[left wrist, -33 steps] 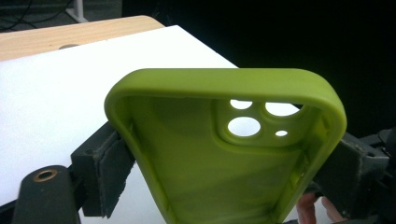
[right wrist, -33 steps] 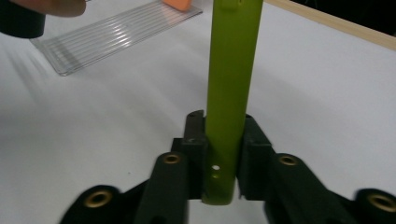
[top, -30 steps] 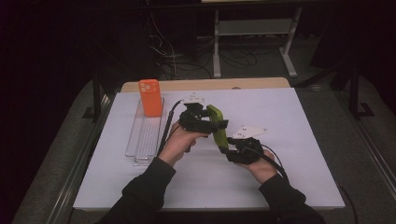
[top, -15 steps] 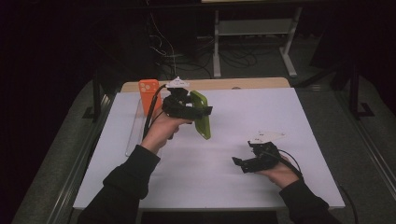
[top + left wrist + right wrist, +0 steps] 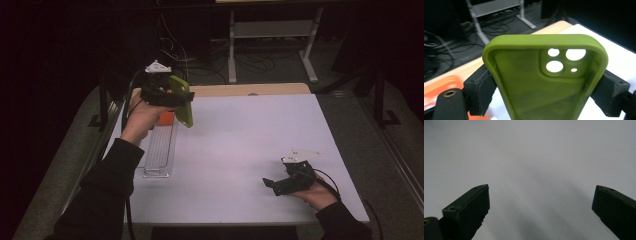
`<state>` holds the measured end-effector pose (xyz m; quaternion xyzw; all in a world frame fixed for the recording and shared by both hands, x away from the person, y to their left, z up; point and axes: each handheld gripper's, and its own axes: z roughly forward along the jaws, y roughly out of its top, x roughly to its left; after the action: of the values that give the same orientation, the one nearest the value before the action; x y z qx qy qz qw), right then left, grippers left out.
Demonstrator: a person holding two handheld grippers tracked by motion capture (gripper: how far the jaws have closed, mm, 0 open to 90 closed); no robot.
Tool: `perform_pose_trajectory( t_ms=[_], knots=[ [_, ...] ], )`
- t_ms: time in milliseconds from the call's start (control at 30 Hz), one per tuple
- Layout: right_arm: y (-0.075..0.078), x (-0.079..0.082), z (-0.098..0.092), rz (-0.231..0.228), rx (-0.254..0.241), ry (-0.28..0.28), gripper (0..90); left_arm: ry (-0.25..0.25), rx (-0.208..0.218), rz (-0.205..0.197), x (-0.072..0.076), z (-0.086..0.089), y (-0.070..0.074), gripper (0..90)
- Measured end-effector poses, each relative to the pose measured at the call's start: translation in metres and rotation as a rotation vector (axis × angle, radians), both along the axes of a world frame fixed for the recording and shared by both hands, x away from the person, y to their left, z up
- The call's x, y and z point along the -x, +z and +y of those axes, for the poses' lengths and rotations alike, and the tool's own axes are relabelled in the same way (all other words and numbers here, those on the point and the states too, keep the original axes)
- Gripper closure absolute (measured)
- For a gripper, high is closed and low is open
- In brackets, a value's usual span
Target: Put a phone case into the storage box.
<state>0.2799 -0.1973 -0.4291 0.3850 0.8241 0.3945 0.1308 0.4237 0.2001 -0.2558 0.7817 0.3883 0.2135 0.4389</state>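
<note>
On the left, a clear ribbed tray (image 5: 159, 150) is lying on the white table (image 5: 240, 150), below and just behind the left gripper (image 5: 175, 98). An orange box (image 5: 165, 118) is sitting at the tray's far end, partly hidden by the green phone case (image 5: 181, 100); whether it is resting inside the tray or only against it cannot be told. The rest of the tray is looking bare.

The left gripper is being held above the table near its far left corner, and its jaws are clamping the green phone case across its width. In the left gripper view, the left gripper (image 5: 544, 82) is showing its padded fingers (image 5: 482, 87) pressing on the two long edges of the phone case (image 5: 541, 85), whose open inner side is facing the camera, with the camera cut-outs near the top. The orange box (image 5: 441, 85) is appearing blurred beside the left finger.

Farther right, the right gripper (image 5: 268, 183) is hovering low over the near right part of the table, well apart from the case and tray. Its jaws have just been opening. In the right gripper view, the right gripper (image 5: 540, 202) is standing spread wide, with nothing between the fingers (image 5: 471, 207) but bare table (image 5: 536, 157).
</note>
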Motion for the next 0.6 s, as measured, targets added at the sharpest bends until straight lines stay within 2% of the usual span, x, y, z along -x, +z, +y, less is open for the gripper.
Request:
perform_pose_trajectory(
  t_ms=[167,333,600],
  knots=[
    [0.001,-0.001,-0.002,-0.002,-0.003,0.000,0.5,0.066,-0.021,-0.005,-0.012,0.023,-0.001,15.4],
    [0.001,-0.002,-0.001,-0.005,-0.004,0.001,0.6,0.130,-0.029,0.003,-0.023,0.037,-0.011,15.3],
    [0.002,-0.002,-0.002,-0.013,-0.002,0.007,0.6,0.218,-0.078,0.029,-0.039,0.049,-0.046,15.3]
  ],
)
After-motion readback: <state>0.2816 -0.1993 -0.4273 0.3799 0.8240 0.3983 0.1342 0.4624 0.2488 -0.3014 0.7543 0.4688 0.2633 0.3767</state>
